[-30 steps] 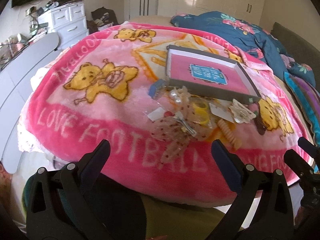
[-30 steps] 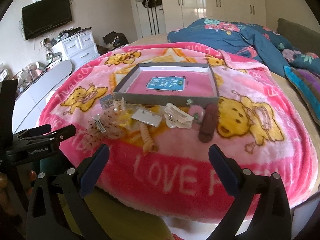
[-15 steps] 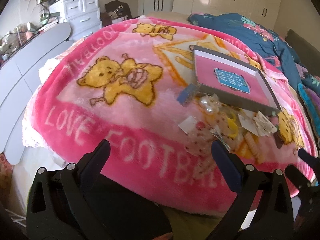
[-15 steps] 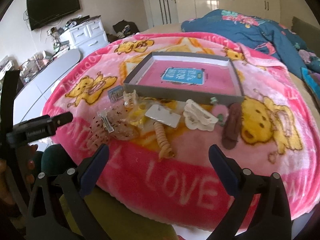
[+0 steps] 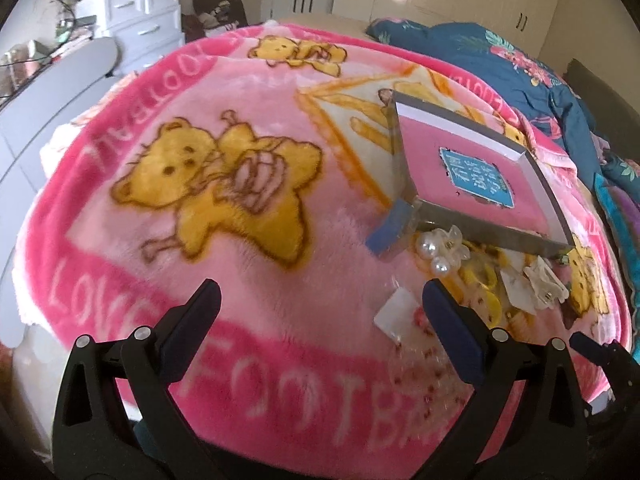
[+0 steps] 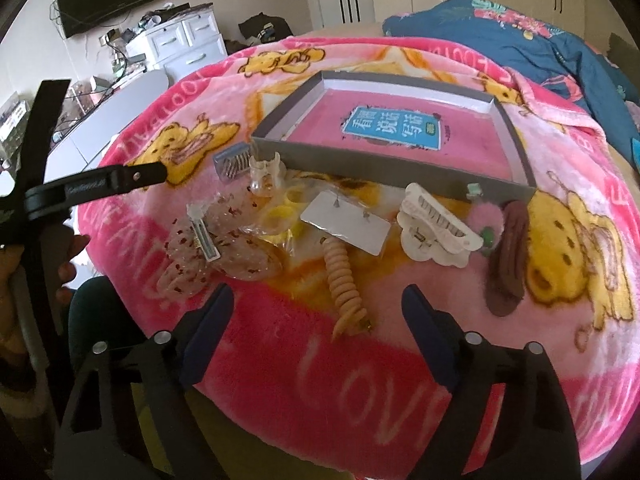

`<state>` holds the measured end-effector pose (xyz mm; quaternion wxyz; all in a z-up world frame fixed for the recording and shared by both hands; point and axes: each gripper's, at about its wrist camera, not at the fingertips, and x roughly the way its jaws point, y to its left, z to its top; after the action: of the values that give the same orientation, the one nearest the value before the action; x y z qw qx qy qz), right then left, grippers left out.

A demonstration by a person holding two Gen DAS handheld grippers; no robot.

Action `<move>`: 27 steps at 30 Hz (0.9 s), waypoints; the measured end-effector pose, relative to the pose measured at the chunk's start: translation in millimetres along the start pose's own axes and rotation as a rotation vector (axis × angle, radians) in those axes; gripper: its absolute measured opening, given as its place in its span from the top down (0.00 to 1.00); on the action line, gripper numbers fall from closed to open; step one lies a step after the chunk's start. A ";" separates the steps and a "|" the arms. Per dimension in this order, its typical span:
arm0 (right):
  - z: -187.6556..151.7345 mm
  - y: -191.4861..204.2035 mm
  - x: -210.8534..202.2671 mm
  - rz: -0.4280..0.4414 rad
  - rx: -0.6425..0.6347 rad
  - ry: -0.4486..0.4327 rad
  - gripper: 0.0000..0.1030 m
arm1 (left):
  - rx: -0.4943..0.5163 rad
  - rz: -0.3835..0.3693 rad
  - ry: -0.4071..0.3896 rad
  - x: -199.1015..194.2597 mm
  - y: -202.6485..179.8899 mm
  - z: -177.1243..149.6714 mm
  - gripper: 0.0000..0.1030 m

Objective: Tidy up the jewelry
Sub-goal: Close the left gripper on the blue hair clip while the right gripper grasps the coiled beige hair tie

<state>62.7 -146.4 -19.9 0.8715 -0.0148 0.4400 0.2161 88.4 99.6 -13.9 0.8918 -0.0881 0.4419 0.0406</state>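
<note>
Lowest in the right wrist view, the right tongs (image 6: 316, 312) are closing with nothing between them, hanging over the blanket (image 6: 400, 380) just short of a tan spiral hair tie (image 6: 346, 284). In the left wrist view the left tongs (image 5: 320, 304) stand wide and empty above bare blanket at the lower centre.

The jewelry lies in a loose row across the middle of the right view: a dotted bow clip (image 6: 216, 248) at left, yellow hair rings (image 6: 282, 214), a white earring card (image 6: 346, 228), a white claw clip (image 6: 436, 226) and a brown clip (image 6: 508, 258) at right. Behind them, touching or nearly so, is the grey tray (image 6: 400, 170), its pink floor holding none of them.

Risks, as I judge them: the plush pile could snag in the closing tongs, the springy hair tie could slip out or roll, and the thin card offers little edge to pinch. The pieces crowd together, so one could drag its neighbour.

The blanket reads "LOVE" near the bottom, "LOVE FOOTBA…" in the left view. The tray's blue label carries Chinese characters. The lettering on the left tool's arm is too small to read.
</note>
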 end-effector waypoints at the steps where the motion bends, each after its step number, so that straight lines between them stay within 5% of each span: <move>1: 0.3 -1.5 4.3 0.000 0.001 0.009 0.25 | -0.002 -0.008 0.017 6.4 0.2 2.3 0.08; 6: 1.0 -6.6 19.5 -0.001 0.001 0.040 0.36 | 0.024 -0.035 0.035 23.9 -5.4 12.8 0.08; 13: 1.5 -11.3 39.4 0.000 -0.013 0.065 0.73 | 0.081 -0.071 0.060 41.9 -20.9 24.2 0.10; 15: 0.6 -13.0 42.0 -0.008 -0.024 0.058 0.81 | 0.094 -0.087 0.071 48.9 -25.0 26.5 0.17; 22: -0.8 -23.6 39.1 0.030 -0.004 0.053 0.83 | 0.136 -0.108 0.108 73.4 -37.3 30.5 0.43; 27: -3.4 -35.4 28.8 0.040 0.023 0.049 0.83 | 0.177 -0.113 0.110 81.9 -44.1 29.8 0.77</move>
<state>88.8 -168.8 -50.1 0.8562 -0.0012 0.4637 0.2278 168.0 61.6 -56.0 0.8713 -0.0359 0.4865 -0.0536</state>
